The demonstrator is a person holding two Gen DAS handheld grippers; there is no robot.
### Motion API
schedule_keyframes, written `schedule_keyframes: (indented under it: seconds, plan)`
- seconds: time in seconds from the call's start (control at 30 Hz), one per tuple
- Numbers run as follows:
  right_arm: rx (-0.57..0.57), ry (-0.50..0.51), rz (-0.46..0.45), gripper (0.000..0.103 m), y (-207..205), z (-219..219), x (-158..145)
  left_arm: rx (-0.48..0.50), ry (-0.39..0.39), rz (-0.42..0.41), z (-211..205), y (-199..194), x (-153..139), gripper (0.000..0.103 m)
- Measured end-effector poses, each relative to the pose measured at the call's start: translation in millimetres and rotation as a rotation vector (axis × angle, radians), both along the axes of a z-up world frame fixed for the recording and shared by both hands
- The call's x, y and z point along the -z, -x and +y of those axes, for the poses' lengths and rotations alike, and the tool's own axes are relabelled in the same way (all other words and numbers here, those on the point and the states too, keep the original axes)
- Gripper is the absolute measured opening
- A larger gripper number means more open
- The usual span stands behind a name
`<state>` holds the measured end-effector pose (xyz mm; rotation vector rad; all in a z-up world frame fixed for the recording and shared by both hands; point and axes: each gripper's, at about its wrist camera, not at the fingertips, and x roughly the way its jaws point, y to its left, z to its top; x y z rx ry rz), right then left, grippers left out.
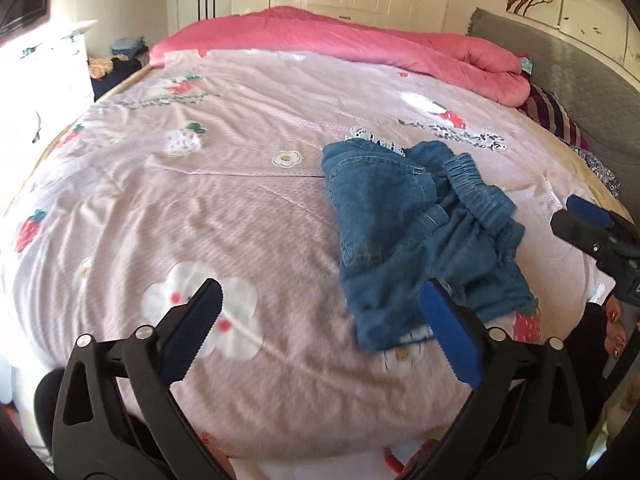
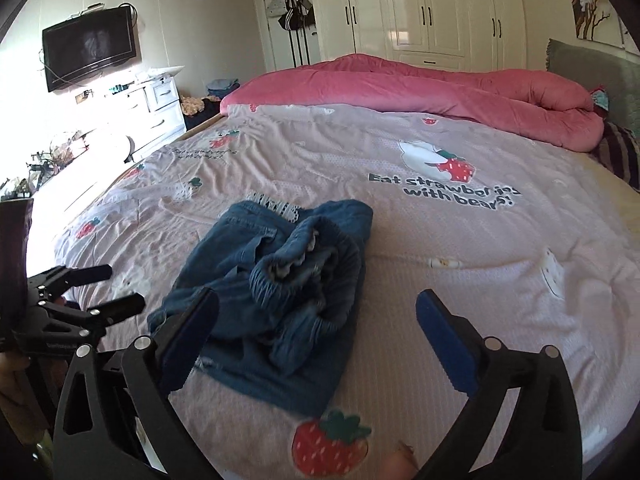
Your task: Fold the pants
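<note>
Small blue denim pants (image 1: 416, 224) with an elastic waistband and white lace trim lie crumpled on the pink strawberry-print bedspread (image 1: 200, 208). In the right wrist view the pants (image 2: 280, 292) sit just ahead of my right gripper (image 2: 320, 304), which is open and empty; its left finger overlaps the pants' near edge. My left gripper (image 1: 320, 292) is open and empty above the bedspread, its right finger by the pants' near hem. The right gripper also shows at the left wrist view's right edge (image 1: 592, 224), and the left gripper at the right wrist view's left edge (image 2: 108, 288).
A rolled pink duvet (image 2: 440, 92) lies across the far side of the bed. A grey headboard (image 1: 568, 80) is at the right. White wardrobes (image 2: 432, 12), a wall TV (image 2: 90, 46) and a white dresser (image 2: 160, 100) stand beyond the bed.
</note>
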<state>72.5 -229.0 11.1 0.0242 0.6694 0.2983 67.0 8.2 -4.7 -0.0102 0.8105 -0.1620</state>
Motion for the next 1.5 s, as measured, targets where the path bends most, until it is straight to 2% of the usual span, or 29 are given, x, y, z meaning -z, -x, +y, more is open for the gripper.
schedule_keyframes:
  seconds: [0.13,0.33,0.53,0.77,1.5]
  plan:
    - [0.029,0.006,-0.003,0.098,23,4,-1,-0.033,-0.006,-0.034,5,23,-5,0.093]
    - [0.037,0.023,-0.002,0.098,49,11,6,-0.043,0.016,-0.027,5,47,1,0.093]
    - [0.055,-0.017,0.038,0.098,61,6,19,-0.046,0.005,-0.019,2,62,10,0.093]
    - [0.052,-0.027,0.066,0.098,64,5,28,-0.049,0.001,-0.023,0,64,9,0.093]
    - [0.053,-0.001,0.061,0.099,67,11,36,-0.043,-0.014,-0.02,-7,67,13,0.093]
